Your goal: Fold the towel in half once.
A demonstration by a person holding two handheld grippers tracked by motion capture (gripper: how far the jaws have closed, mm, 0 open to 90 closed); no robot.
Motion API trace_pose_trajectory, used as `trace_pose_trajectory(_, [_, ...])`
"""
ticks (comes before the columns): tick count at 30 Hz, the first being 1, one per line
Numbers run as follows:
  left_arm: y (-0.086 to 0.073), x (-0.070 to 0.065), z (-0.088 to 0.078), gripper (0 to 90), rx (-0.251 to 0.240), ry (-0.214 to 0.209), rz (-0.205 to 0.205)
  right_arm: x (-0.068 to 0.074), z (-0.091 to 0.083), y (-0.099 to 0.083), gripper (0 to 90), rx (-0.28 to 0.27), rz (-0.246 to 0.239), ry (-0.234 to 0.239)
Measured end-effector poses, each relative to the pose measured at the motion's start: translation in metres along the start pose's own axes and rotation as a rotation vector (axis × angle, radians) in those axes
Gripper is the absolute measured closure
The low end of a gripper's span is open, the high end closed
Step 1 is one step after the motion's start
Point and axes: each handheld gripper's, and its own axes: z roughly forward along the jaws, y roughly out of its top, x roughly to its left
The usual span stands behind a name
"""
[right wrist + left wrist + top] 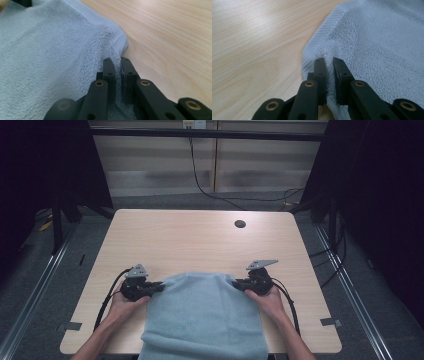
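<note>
A light blue towel (202, 317) lies on the near half of the wooden table (200, 237) and hangs over its front edge. My left gripper (161, 285) is shut on the towel's far left corner; in the left gripper view the terry cloth (372, 45) is pinched between the two black jaws of that gripper (329, 61). My right gripper (236, 282) is shut on the far right corner, where the right gripper view shows the towel's hem (50, 55) caught between its own jaws (116, 60). Both hands hold the grippers low, close to the tabletop.
A round cable hole (240, 224) sits in the table's far right part. Black cables (107, 297) trail from both grippers toward the front edge. Dark frame posts (57, 225) and floor rails flank the table.
</note>
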Motion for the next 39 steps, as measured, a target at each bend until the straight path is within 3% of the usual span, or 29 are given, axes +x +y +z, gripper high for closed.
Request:
trace_pose_trajectory(2, [0.002,0.002,-0.009,82.4,-0.044,-0.022,-0.04,-0.001,-0.008,0.005,85.0,-0.041,0.01,-0.001])
trace_pose_trajectory(8, [0.011,-0.002,-0.037,83.3,-0.15,-0.045,-0.05,-0.004,-0.04,0.019,85.6,-0.161,0.021,-0.008])
trace_pose_trajectory(10, [0.02,-0.005,-0.042,83.3,-0.178,-0.052,-0.043,-0.002,-0.047,0.023,85.6,-0.18,0.007,-0.016])
trace_pose_trajectory(13, [0.036,-0.003,-0.047,82.7,-0.234,-0.056,-0.064,-0.002,-0.061,0.034,85.5,-0.216,-0.001,-0.016])
trace_pose_trajectory(15, [0.048,0.0,-0.047,82.8,-0.242,-0.051,-0.061,-0.006,-0.072,0.044,85.6,-0.261,0.016,-0.012])
trace_pose_trajectory(20, [0.08,0.01,-0.048,83.1,-0.269,-0.038,-0.05,-0.012,-0.084,0.074,85.7,-0.281,-0.005,-0.024])
trace_pose_trajectory(26, [0.118,0.027,-0.059,83.2,-0.303,0.009,-0.039,-0.027,-0.09,0.112,85.8,-0.309,-0.004,-0.03])
trace_pose_trajectory(31, [0.143,0.035,-0.065,83.3,-0.31,0.056,-0.014,-0.036,-0.092,0.145,86.0,-0.322,-0.013,-0.066])
trace_pose_trajectory(35, [0.166,0.038,-0.076,83.5,-0.345,0.074,-0.004,-0.042,-0.099,0.17,86.1,-0.344,-0.011,-0.097])
trace_pose_trajectory(37, [0.178,0.037,-0.083,83.7,-0.361,0.084,0.025,-0.041,-0.105,0.185,86.2,-0.351,-0.035,-0.128])
trace_pose_trajectory(39, [0.185,0.035,-0.091,83.9,-0.389,0.081,0.024,-0.036,-0.115,0.199,86.3,-0.384,-0.045,-0.134])
